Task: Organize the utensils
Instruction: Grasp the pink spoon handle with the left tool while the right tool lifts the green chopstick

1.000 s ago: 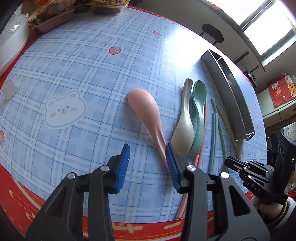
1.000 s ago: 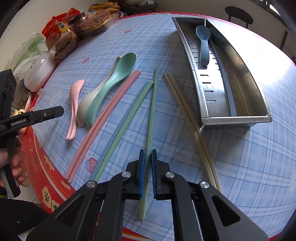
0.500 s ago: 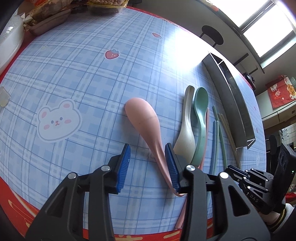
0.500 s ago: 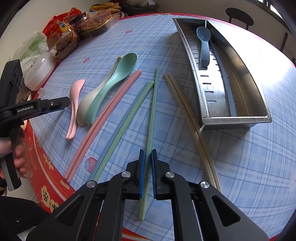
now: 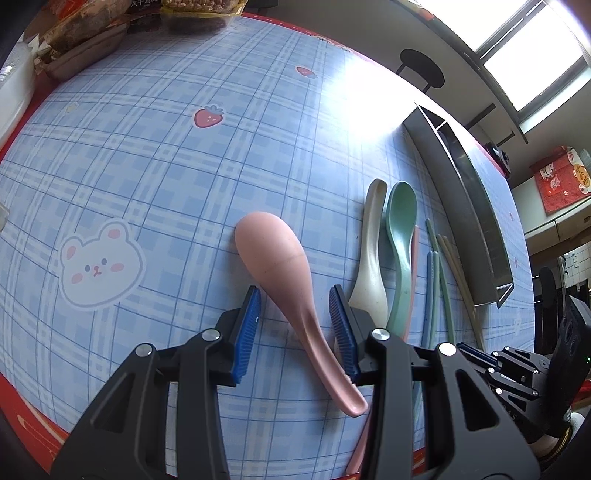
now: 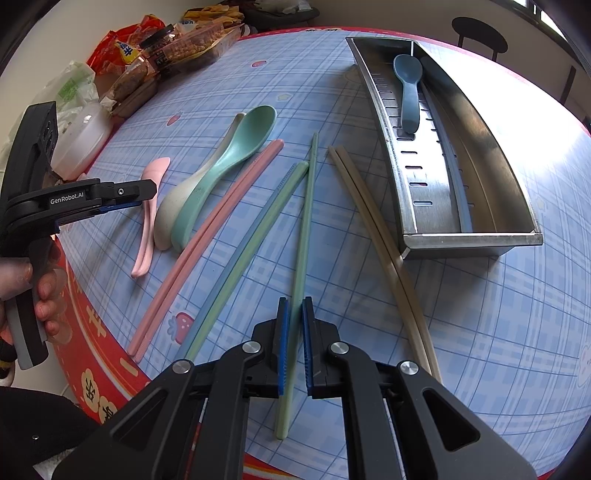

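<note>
My left gripper is open, its jaws on either side of the handle of a pink spoon that lies face down on the blue checked tablecloth. The left gripper also shows in the right wrist view. A cream spoon and a green spoon lie just right of it. My right gripper stands nearly shut around a green chopstick, which rests on the table. Pink, blue-green and beige chopsticks lie alongside. A steel utensil tray holds a blue spoon.
Snack bags and boxes and a white lidded container crowd the table's far left edge. The red table border runs close to the chopstick ends. A black stool stands beyond the tray.
My left gripper has moved forward and right, so the pink spoon's handle now lies between its open jaws. My right gripper and the chopsticks have not moved.
</note>
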A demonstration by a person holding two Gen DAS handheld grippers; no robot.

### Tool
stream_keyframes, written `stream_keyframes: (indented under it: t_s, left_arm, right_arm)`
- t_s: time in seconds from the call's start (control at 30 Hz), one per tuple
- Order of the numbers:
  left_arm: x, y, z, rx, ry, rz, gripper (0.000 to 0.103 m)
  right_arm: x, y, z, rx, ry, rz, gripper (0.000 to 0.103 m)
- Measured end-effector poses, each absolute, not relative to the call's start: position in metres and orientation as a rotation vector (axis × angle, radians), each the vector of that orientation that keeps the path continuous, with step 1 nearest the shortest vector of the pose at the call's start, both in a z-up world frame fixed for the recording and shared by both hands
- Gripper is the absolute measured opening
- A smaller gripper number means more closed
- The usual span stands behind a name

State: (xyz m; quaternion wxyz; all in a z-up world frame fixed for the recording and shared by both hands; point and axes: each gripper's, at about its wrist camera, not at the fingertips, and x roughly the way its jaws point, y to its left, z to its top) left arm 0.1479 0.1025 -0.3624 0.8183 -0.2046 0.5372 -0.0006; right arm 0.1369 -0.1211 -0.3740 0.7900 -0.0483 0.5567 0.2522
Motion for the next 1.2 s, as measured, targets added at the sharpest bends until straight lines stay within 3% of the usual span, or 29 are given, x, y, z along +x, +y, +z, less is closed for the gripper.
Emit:
stream_keyframes:
  t_s: [0.13,0.3,0.53,1.2]
  left_arm:
    - [0.151,0.100,-0.363,-0.421,1.150,0.007,0.029]
    - [0.152,0.099,-0.363,-0.406,1.150,-0.008,0.027]
    - [0.155,0.077,-0.356,-0.291,1.148,-0.057,0.011]
    - [0.114,0.075,-0.370,-0.274,1.195,-0.085,0.012]
  right_arm:
    - [0.137,-0.121,-0.374,-0.104,1.199,0.543,0.008]
    - [0.136,-0.122,-0.374,-0.098,1.198,0.544,0.008]
    - [0.136,-0.122,-0.374,-0.100,1.197,0.544,0.008]
    - [0.135,-0.124,-0.373,-0.090,1.193,0.544,0.008]
